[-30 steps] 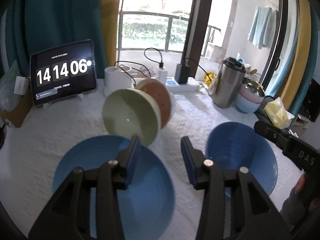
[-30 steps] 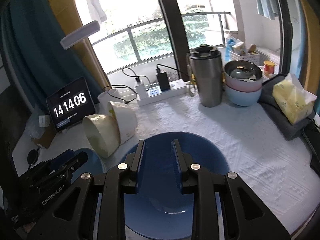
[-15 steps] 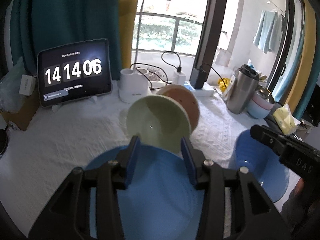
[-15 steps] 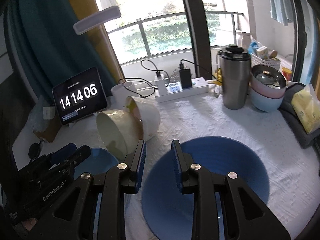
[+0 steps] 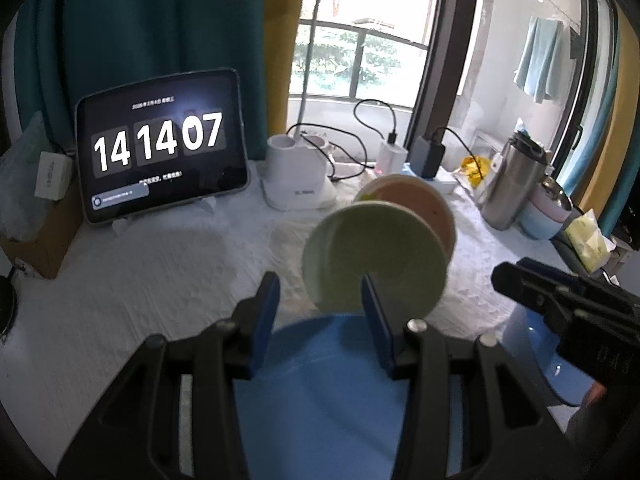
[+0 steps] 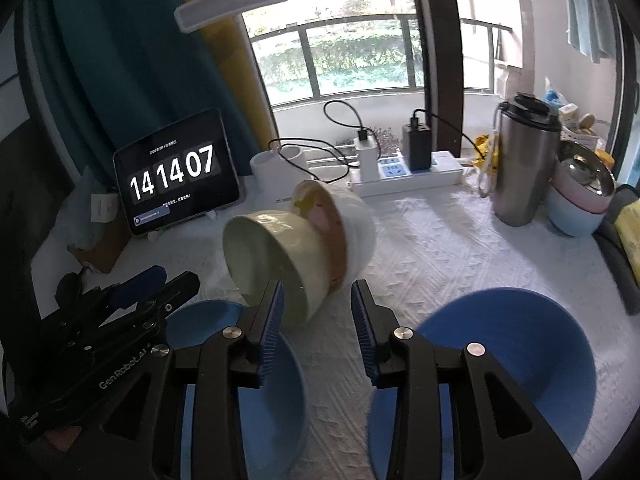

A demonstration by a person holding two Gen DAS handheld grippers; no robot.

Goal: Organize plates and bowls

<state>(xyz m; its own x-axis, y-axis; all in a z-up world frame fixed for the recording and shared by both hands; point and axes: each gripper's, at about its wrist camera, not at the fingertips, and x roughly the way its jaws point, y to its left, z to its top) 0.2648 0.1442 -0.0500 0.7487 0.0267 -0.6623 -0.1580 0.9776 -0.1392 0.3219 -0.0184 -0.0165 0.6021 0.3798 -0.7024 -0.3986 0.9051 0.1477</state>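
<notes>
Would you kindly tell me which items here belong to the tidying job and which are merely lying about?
Job:
green bowl
pink bowl
left blue plate
right blue plate

Lying about:
tablet clock
steel tumbler
power strip
tissue pack

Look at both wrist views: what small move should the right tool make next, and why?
Probably ease forward and close on the green bowl's near rim. The right tool is open, its jaws having just widened, with nothing pressed between them. The green bowl lies tipped on its side directly ahead, nested with the pink bowl, and the two blue plates sit flat on either side.
</notes>
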